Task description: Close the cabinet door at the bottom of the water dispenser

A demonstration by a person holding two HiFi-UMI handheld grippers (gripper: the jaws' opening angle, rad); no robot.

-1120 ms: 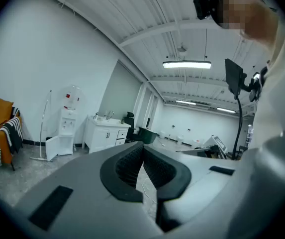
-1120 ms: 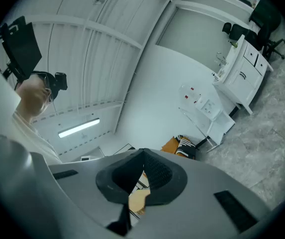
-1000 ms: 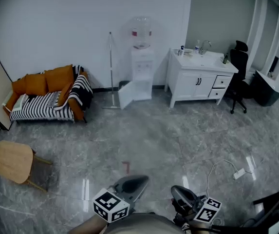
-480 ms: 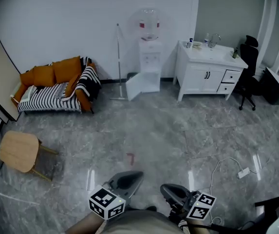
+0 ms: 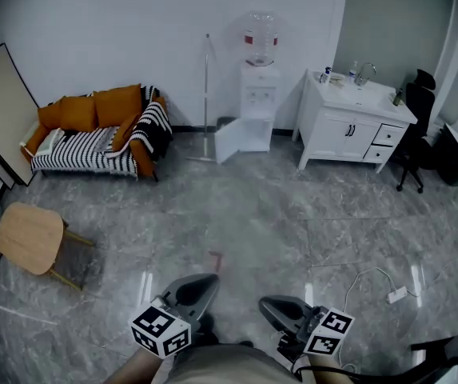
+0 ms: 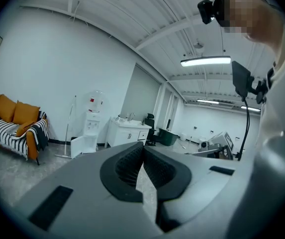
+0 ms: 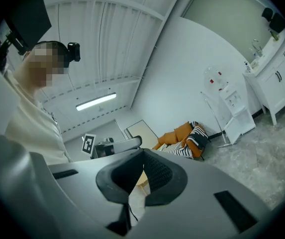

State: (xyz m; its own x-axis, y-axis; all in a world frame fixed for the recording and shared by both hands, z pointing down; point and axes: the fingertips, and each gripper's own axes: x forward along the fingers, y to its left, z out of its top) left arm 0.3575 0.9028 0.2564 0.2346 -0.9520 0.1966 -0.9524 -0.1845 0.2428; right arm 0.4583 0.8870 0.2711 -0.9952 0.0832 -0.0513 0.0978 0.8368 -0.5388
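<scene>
The water dispenser (image 5: 259, 94) is a tall white upright unit standing just left of the sink cabinet (image 5: 348, 130), with a narrow gap between them. A clear bottle (image 5: 260, 34) with a red label sits upturned on its top. Its cabinet door (image 5: 230, 141), a plain white panel at the bottom, stands wide open, swung out on the side away from the sink cabinet and angled forward, leaving the lower compartment uncovered

Left gripper (image 6: 143, 145) jaws together, nothing between. Water dispenser (image 6: 93, 123): cabinet door (image 6: 77, 146) open; sofa (image 6: 14, 132) left of dispenser.
</scene>
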